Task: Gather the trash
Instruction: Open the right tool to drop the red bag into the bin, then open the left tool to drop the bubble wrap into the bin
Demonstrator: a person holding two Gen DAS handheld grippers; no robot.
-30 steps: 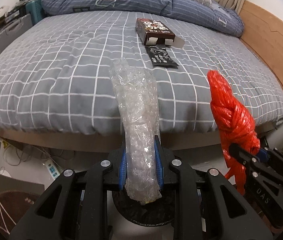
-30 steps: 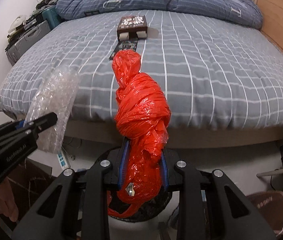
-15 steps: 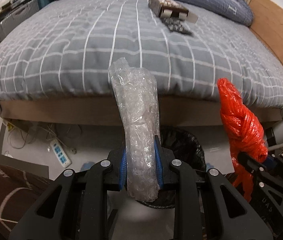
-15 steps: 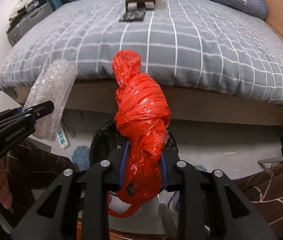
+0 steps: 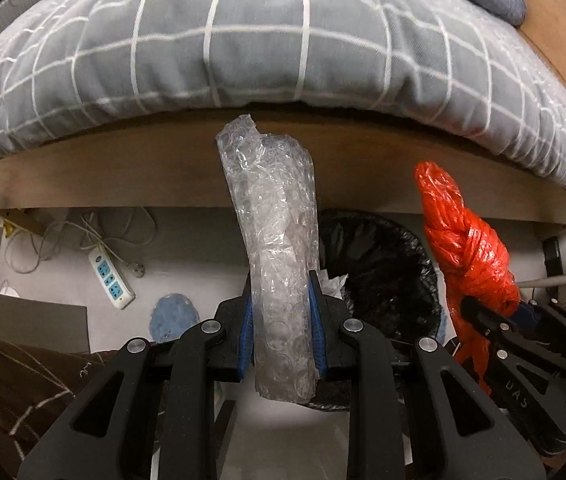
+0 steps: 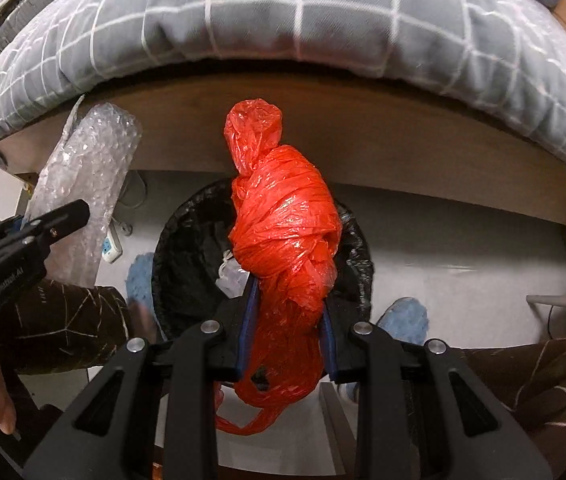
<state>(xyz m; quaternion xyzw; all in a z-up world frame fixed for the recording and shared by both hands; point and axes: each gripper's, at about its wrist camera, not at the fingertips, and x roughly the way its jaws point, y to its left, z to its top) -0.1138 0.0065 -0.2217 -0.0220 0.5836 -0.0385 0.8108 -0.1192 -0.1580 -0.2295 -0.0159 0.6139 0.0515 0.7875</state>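
Grippers, both clamped: your left gripper [image 5: 281, 320] pinches a roll of bubble wrap [image 5: 273, 240], your right gripper [image 6: 289, 320] a knotted red plastic bag [image 6: 287, 240]. Both loads hang above the black-lined trash bin [image 6: 351, 256] on the floor beside the bed [image 6: 283, 20].

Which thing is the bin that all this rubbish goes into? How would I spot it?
Look below the bed with the grey checked cover, down to the pale floor. The bin stands there, round and lined with a shiny black bag. Nothing else on the floor is black and open-topped; the power strip beside it is white.
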